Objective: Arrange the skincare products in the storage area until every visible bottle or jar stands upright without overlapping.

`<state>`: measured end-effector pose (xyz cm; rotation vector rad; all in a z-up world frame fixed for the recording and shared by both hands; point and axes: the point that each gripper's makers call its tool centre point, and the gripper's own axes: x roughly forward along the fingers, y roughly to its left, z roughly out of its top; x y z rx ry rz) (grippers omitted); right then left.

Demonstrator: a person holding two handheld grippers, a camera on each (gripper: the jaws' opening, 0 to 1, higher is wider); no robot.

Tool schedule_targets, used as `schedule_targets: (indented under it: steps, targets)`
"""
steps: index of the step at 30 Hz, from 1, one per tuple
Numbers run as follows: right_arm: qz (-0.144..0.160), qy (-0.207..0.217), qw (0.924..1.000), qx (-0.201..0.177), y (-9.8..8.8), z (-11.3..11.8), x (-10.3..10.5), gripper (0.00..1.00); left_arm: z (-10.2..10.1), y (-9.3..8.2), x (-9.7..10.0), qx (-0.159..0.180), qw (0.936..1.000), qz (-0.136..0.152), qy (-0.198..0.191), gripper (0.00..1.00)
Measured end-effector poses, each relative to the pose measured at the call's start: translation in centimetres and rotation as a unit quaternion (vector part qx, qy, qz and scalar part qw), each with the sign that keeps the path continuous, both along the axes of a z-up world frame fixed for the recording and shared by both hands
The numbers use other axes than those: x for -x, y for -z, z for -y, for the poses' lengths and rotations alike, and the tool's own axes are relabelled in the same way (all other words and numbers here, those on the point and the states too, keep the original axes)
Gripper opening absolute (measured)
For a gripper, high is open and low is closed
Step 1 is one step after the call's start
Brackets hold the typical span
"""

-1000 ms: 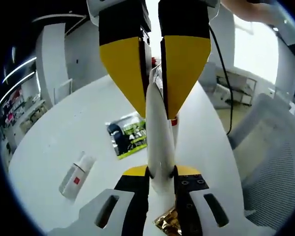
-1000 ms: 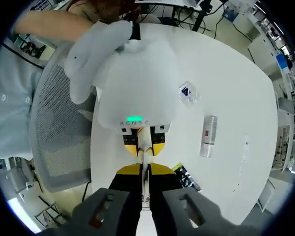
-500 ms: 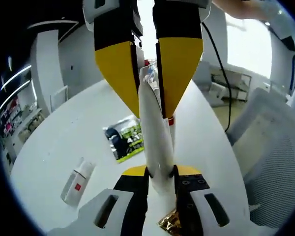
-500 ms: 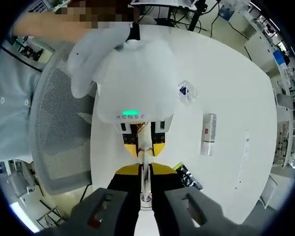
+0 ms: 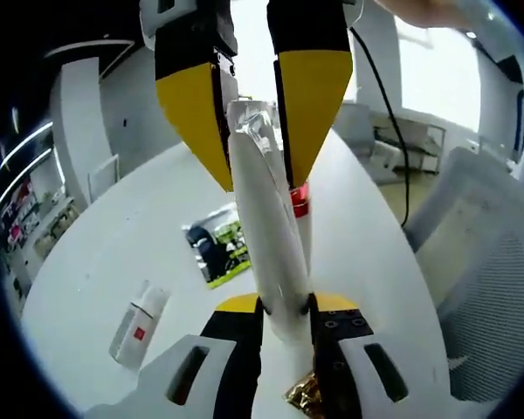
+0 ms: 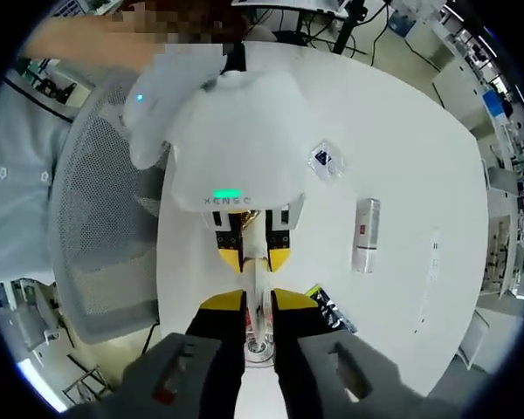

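Both clamped on one white tube (image 5: 266, 236): left gripper (image 5: 284, 307) low, right gripper (image 6: 256, 307) at its far end (red band showing); white bottle (image 5: 138, 312) lying on table (image 5: 96, 253), left.

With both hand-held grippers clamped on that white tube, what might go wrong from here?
1. The white tube is pinched from both ends by the left hand-held gripper and the right hand-held gripper; uneven pulling may bend or squeeze it.
2. It hangs above the table; a slip might drop it onto the sachet.
3. The white bottle still lies flat.
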<state>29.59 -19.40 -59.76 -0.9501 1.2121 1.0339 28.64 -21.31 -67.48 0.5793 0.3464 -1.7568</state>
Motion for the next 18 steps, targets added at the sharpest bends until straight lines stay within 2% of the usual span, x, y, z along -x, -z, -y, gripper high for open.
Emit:
schedule_targets:
  steps: [13,18]
  targets:
    - [-0.01,0.041,0.9991,0.002,0.21,0.11,0.04,0.06,0.08,0.03,-0.05,-0.007,0.9997,-0.004,0.022,0.16]
    - [-0.012,0.041,0.9991,0.001,0.27,0.12,0.06,0.06,0.11,0.1,-0.05,-0.012,0.9993,-0.009,0.033,0.16]
